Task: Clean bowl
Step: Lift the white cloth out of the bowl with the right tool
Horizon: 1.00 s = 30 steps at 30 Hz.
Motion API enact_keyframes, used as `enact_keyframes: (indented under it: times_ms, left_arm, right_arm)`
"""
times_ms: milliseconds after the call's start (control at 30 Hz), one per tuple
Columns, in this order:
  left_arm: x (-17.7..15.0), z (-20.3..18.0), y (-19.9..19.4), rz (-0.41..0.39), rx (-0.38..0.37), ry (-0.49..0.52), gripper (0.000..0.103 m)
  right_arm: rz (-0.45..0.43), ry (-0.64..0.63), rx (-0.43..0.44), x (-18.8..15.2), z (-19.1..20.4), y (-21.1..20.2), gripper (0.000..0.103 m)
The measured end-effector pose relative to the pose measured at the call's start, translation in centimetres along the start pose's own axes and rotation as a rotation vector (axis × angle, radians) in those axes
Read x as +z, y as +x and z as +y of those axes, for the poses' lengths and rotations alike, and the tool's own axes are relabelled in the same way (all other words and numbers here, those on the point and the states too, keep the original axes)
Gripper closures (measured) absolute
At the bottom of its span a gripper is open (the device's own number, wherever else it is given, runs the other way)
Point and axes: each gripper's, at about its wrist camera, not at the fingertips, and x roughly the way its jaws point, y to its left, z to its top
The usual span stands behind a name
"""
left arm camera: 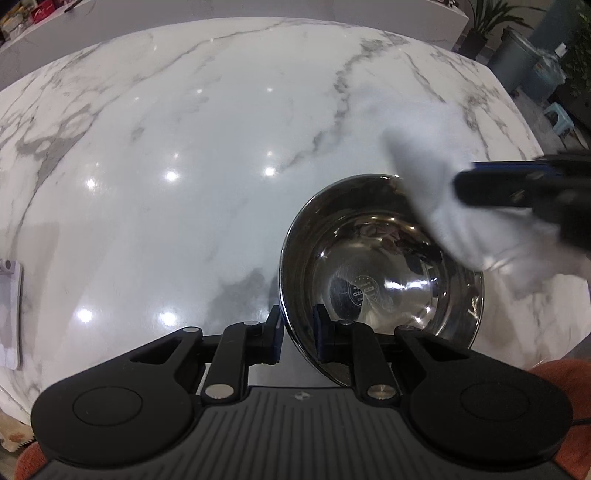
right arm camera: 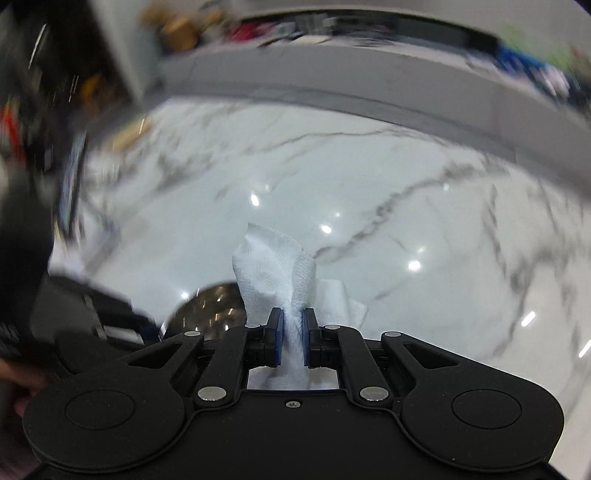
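Two grippers are ours to work with, over a white marble table point(left arm camera: 184, 184) veined in grey. At the lower middle of the left wrist view, our left gripper point(left arm camera: 297, 332) pinches the near rim of the steel bowl point(left arm camera: 380, 266), one blue pad outside the wall and one inside it. That bowl sits on the marble at the lower right of the view, open side up, its polished inside mirroring the room.

From the right edge of the same view our right gripper point(left arm camera: 480, 188) reaches in, dark and blurred, above the bowl's far rim. It carries a white paper towel point(left arm camera: 443, 206) that covers part of the bowl's upper right rim from us. In the right wrist view the jaws of this gripper point(right arm camera: 293, 339) are pressed together on the towel point(right arm camera: 273, 266), which stands up in a crumpled fold past the fingertips; the bowl point(right arm camera: 210, 306) shows only as a dark arc at the lower left, behind the towel.

Around us we see a flat whitish object point(left arm camera: 9, 314) at the left edge, plus potted plants point(left arm camera: 491, 18) and a grey bin point(left arm camera: 517, 48) at the upper right, off the table. An orange sleeve point(left arm camera: 565, 387) shows at the lower right.
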Motion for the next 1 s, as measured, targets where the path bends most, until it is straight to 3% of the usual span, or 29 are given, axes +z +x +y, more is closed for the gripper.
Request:
enact_keyframes:
  times_ms: [167,433,1000]
  left_arm:
    - [-0.2,0.1,-0.4,0.0,-0.004,-0.024,0.088]
    - [-0.8,0.4,-0.7,-0.023,-0.02,-0.029,0.088]
    - [-1.3,-0.7,-1.0,-0.018,0.009,0.007,0.086]
  right_arm:
    - [-0.106,0.394,0.152,-2.4,-6.0,-1.6,0.095]
    - [-0.164,0.891,0.358,-9.0,-11.3,0.2,0.094]
    - [-0.082,0.937,0.293,-10.3,-10.7,3.8,0.094]
